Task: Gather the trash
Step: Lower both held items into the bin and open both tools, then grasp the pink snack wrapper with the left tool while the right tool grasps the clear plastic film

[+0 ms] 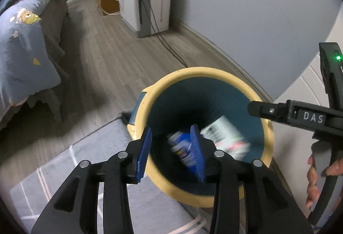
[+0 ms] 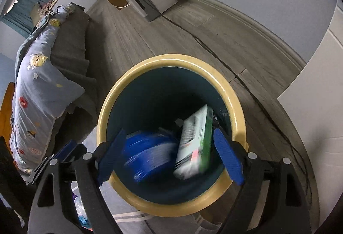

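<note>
Both grippers hovering over the bin (image 2: 171, 60), w/ yellow rim. Left gripper (image 1: 172, 152) sitting open, empty; right gripper (image 2: 169, 156) spread wide, empty. Blue can (image 2: 150, 154) & green-white box (image 2: 194, 144) lying inside bin, box right of can. Bed (image 1: 25, 41) far left; floor (image 1: 103, 51) open btwn.

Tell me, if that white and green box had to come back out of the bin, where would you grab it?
Probably by its upper end, coming straight down from above. The white and green box stands tilted on end inside the bin, leaning toward the wall, with a blue can beside it. Its narrow thickness should fit between the open right tool fingers.
</note>
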Demonstrator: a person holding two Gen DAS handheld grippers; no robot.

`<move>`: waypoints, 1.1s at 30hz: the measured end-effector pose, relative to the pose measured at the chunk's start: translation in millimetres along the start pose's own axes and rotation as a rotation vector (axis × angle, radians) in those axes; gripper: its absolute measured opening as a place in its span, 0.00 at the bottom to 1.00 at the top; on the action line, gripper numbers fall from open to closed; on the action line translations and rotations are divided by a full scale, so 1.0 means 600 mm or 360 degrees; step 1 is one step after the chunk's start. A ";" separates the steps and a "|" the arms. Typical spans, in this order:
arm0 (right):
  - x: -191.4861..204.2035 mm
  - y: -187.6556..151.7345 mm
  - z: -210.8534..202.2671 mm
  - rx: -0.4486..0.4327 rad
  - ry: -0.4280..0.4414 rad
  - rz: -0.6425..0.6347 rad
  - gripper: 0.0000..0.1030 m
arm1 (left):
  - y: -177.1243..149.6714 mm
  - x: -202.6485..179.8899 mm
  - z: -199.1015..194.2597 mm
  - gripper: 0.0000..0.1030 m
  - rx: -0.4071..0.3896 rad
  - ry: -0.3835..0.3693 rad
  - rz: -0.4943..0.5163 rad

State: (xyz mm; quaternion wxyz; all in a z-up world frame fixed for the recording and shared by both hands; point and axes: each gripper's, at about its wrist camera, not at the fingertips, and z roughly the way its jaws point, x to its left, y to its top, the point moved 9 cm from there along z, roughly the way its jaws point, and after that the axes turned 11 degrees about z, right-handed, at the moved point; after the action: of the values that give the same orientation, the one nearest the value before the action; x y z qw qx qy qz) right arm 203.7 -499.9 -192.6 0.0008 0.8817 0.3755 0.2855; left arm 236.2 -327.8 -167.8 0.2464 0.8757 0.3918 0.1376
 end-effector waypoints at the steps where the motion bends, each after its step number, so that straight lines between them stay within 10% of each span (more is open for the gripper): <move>1: 0.001 0.001 0.000 0.0000 -0.0006 -0.0004 0.88 | -0.003 0.003 -0.002 0.48 0.0000 0.0005 -0.0011; 8: 0.015 -0.002 -0.007 -0.0023 -0.0051 -0.0026 0.94 | -0.028 0.042 -0.052 0.92 -0.0051 0.0126 -0.0091; 24: 0.154 -0.092 -0.052 -0.0130 -0.0170 -0.0465 0.94 | -0.171 0.199 -0.272 0.93 -0.0095 0.0441 -0.0200; 33: 0.295 -0.227 -0.091 -0.0054 0.0058 -0.0612 0.94 | -0.280 0.260 -0.371 0.93 -0.0130 0.0527 -0.0292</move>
State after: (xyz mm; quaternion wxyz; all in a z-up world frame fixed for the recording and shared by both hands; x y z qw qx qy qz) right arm 184.4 -296.1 -87.6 0.0632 0.7883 0.5321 0.3023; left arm 138.0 -42.0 -63.7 0.2254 0.7910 0.4993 0.2725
